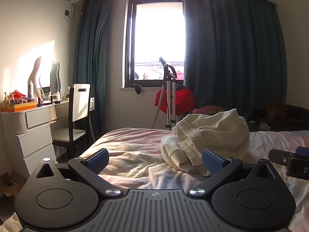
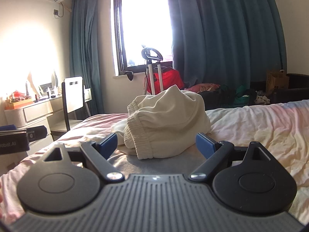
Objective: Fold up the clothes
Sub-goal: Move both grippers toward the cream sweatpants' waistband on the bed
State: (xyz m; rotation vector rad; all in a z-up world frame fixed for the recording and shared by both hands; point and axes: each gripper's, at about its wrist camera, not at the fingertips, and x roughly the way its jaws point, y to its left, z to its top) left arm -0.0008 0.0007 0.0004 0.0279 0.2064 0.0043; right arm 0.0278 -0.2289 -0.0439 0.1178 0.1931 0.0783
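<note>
Cream fleece, bunched into a loose mound, is seen near the middle of the bed (image 2: 251, 127), where a pair of sweatpants (image 2: 166, 119) is left crumpled with its ribbed elastic waistband (image 2: 141, 135) turned toward the cameras. No fold is yet made, and the garment is judged to lie as it was dropped, awaiting the first grasp.

The left gripper (image 1: 154, 159) is held spread wide above the rumpled pink-and-cream bedcover, its blue pads (image 1: 211, 162) clear of any cloth, though the right-hand pad is set just beside the near edge of the heap. The right gripper (image 2: 155, 144) is likewise held apart and empty, with the waistband lying just ahead of the gap between its fingers. Both tools are pointed at the heap from the near edge of the bed, a stance that is judged to suit a two-sided pick-up of the waistband.

Only in the left wrist view is the white dressing table (image 1: 29, 119) with its mirror and bottles shown plainly, along with the chair (image 1: 77, 116) drawn up beside it; the heap is pushed off to the right there. In the right wrist view the sweatpants are centred, and the cluttered far corner beyond the bed, with a brown paper bag (image 2: 276, 81), is revealed. The garment steamer (image 2: 152, 67) by the window (image 2: 143, 23) is caught in both.
</note>
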